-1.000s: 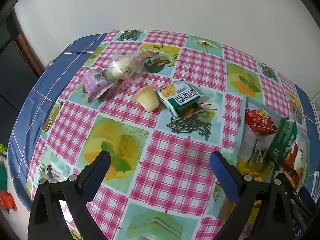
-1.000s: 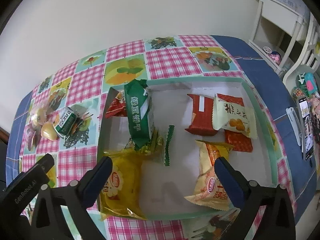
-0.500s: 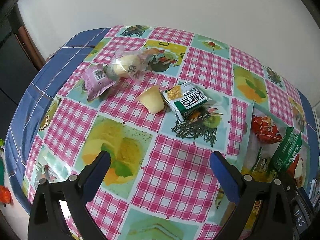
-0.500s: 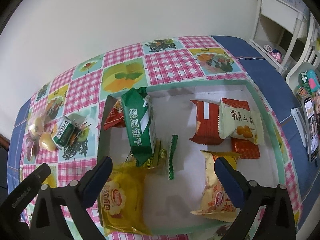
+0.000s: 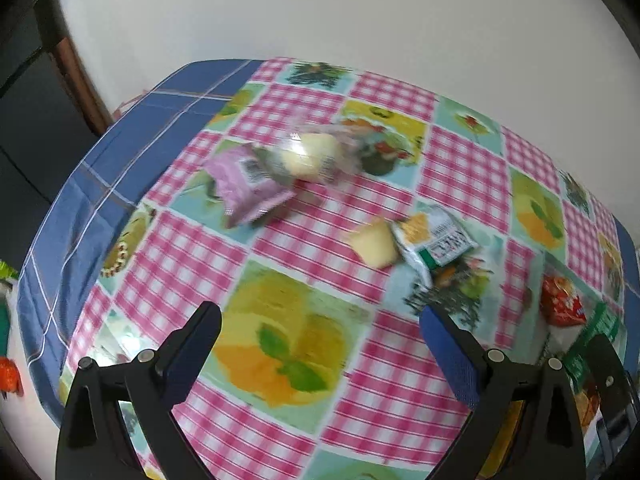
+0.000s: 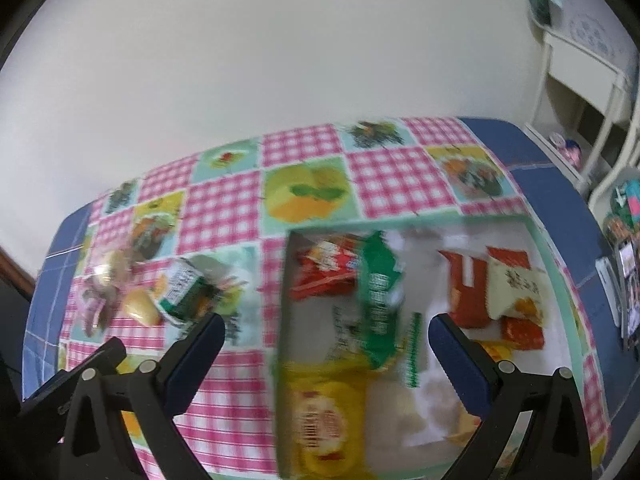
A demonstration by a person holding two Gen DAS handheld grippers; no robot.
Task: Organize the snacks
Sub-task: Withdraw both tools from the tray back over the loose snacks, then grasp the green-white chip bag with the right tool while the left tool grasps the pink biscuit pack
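Loose snacks lie on the checked tablecloth: a pink packet, a clear-wrapped yellow bun, a small yellow cake and a green-and-white packet. My left gripper hovers open in front of them, with nothing between its fingers. My right gripper hangs open and empty above the left end of a white box with a green rim. The box holds a green packet, a yellow packet and red packets. The loose snacks, such as the green-and-white packet, lie left of the box.
The tablecloth has a blue border at the table's left edge, with a wall behind. White shelving stands right of the table. A phone-like object lies on the blue cloth at the right edge. A fruit-print stretch lies under the left gripper.
Both views have tilted up and pulled back, so the snacks and box sit lower and more wall shows. Both grippers stayed open; nothing on the table moved.
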